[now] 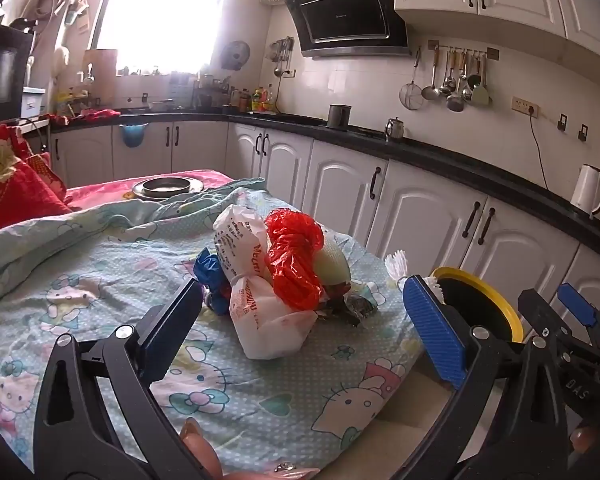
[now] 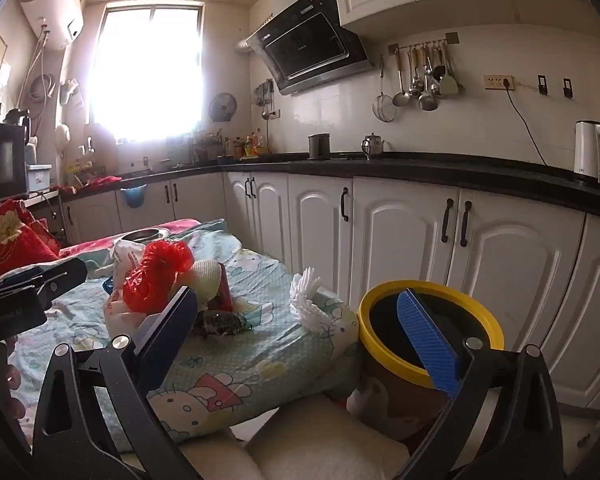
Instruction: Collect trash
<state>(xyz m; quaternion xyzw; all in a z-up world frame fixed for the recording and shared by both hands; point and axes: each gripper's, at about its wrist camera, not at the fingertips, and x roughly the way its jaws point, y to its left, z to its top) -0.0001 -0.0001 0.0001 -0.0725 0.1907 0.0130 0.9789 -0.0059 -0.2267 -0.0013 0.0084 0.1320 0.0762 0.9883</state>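
Observation:
A pile of trash lies on the Hello Kitty cloth point(image 1: 100, 280): a white printed plastic bag point(image 1: 256, 308), a red plastic bag point(image 1: 296, 260), a blue bag point(image 1: 210, 276), a pale foam net point(image 1: 332, 266) and a dark wrapper point(image 1: 356, 306). A white foam net point(image 2: 310, 300) lies near the cloth's right edge. A yellow-rimmed bin point(image 2: 428, 332) stands beside the table. My left gripper point(image 1: 304, 320) is open, its jaws on either side of the pile. My right gripper point(image 2: 304, 328) is open and empty, near the table edge and bin.
White cabinets point(image 2: 400, 232) under a black counter run along the right. A kettle point(image 2: 590, 150) stands on the counter. A metal dish point(image 1: 168, 188) sits at the table's far end, red cushions point(image 1: 8, 184) on the left.

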